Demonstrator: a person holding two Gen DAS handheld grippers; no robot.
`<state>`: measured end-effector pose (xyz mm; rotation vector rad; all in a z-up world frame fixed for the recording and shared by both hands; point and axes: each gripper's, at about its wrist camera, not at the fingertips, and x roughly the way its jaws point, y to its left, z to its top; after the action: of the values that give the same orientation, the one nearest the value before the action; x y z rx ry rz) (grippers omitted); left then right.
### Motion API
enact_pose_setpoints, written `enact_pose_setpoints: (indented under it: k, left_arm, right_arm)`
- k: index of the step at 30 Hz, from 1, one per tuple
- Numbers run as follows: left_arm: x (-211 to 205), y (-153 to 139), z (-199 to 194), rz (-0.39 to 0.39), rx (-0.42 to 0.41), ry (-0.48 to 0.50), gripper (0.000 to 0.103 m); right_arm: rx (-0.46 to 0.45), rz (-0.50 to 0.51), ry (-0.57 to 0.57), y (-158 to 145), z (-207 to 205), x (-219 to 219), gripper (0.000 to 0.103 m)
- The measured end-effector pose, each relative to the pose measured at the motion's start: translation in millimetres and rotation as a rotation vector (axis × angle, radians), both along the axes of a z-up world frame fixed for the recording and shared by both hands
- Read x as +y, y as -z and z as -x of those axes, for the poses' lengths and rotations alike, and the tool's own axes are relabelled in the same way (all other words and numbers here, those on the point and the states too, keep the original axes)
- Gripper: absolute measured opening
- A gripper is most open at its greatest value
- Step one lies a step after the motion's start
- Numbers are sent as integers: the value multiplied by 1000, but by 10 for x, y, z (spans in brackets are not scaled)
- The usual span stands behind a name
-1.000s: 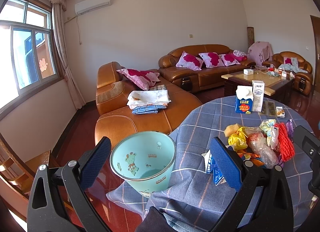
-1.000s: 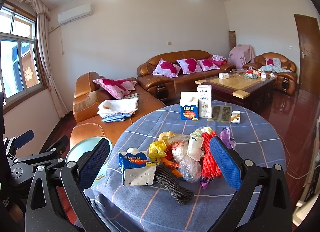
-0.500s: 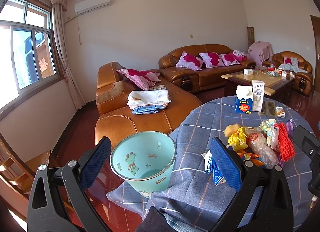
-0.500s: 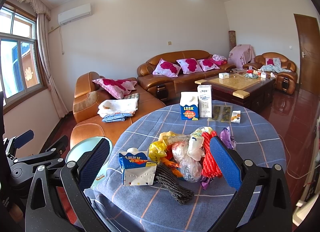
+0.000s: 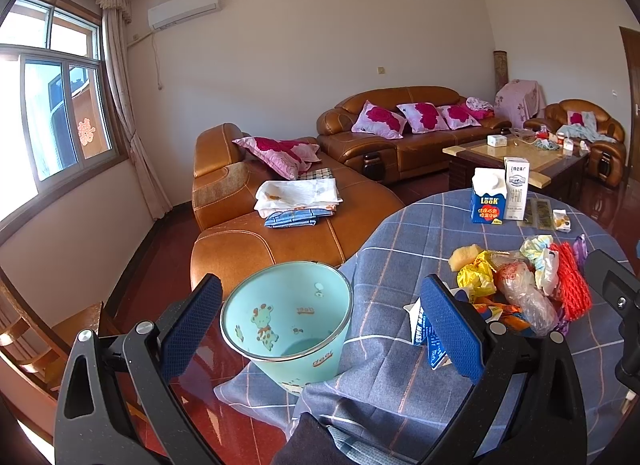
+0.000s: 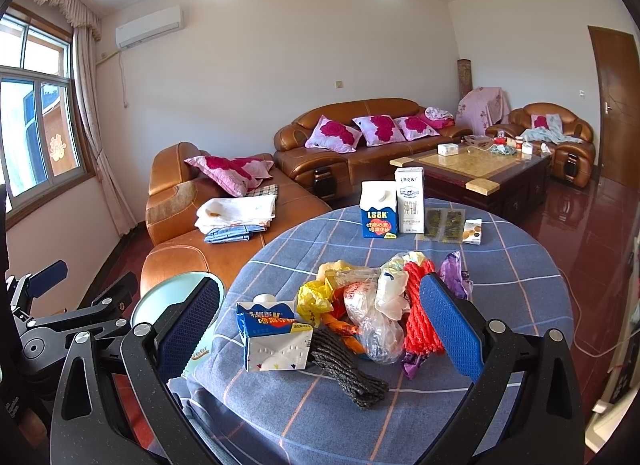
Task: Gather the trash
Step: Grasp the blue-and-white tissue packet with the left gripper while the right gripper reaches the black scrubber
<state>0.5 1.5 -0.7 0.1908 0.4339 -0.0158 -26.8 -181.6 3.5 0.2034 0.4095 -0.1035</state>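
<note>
A light blue trash bin [image 5: 288,325] with a cartoon deer stands beside the round table, between the fingers of my open, empty left gripper [image 5: 320,329]. Its rim also shows in the right wrist view [image 6: 160,301]. A pile of trash lies on the blue plaid tablecloth [image 6: 500,265]: a torn blue-white carton [image 6: 274,335], a dark knitted piece [image 6: 344,365], yellow wrapper [image 6: 314,301], clear plastic bags [image 6: 372,317], red mesh net [image 6: 420,317] and purple wrapper [image 6: 454,277]. My right gripper [image 6: 320,329] is open and empty, hovering in front of the pile.
Two upright milk cartons [image 6: 378,215] [image 6: 410,201], seaweed packets [image 6: 444,223] and a small box [image 6: 472,231] stand at the table's far side. Brown leather sofas [image 6: 224,233] and a coffee table [image 6: 480,169] lie beyond. The left gripper's body [image 6: 60,325] shows at the right view's left.
</note>
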Motion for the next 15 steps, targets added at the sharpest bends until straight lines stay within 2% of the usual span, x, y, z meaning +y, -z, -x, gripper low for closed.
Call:
enact_pose_setpoints:
  k: [8, 13, 15]
  left_arm:
    - [4, 75, -47, -7, 11, 0, 97]
    - [-31, 208, -188, -1, 68, 11, 97]
    - [-69, 284, -229, -14, 67, 9, 97]
  right_arm:
    - [15, -2, 14, 105, -63, -40, 99]
    - [40, 3, 66, 297, -165, -174, 98]
    - [55, 8, 92, 382, -206, -252, 98]
